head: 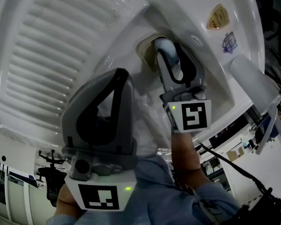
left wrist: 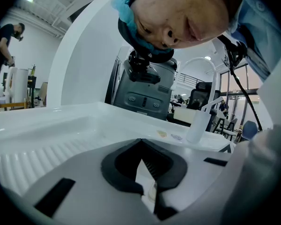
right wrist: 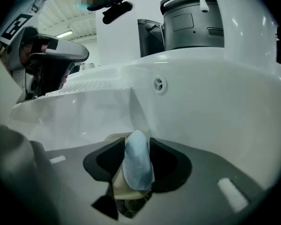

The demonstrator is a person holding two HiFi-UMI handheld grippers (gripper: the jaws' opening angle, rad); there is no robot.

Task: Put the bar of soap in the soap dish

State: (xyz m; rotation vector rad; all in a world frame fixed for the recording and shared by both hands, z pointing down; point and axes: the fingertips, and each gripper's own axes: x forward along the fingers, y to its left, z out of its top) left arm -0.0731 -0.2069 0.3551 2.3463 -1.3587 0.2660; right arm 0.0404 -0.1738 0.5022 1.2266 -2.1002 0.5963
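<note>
Head view: a white sink (head: 47,46) with a ribbed drainboard fills the frame. The right gripper (head: 168,48) reaches down into the basin's far corner, where a beige dish (head: 145,50) sits. A pale blue soap (head: 174,62) stands between its jaws, over the dish. The left gripper (head: 118,76) hangs nearer, above the basin and well apart from the dish, its jaw tips drawn together on nothing. A white bottle (head: 250,78) stands on the sink's rim at right. Left gripper view: the left gripper (left wrist: 145,172) shows only a thin wedge of sink (left wrist: 61,125) between its closed jaws, and the bottle (left wrist: 196,125) stands beyond on the rim. Right gripper view: the right gripper (right wrist: 138,156) has let go. Its jaws stand wide, just beside the soap (right wrist: 136,172), which stands on edge between them with its lower end in the dish (right wrist: 124,189). The basin wall (right wrist: 201,111) rises behind, and the left gripper (right wrist: 51,64) shows at upper left.
</note>
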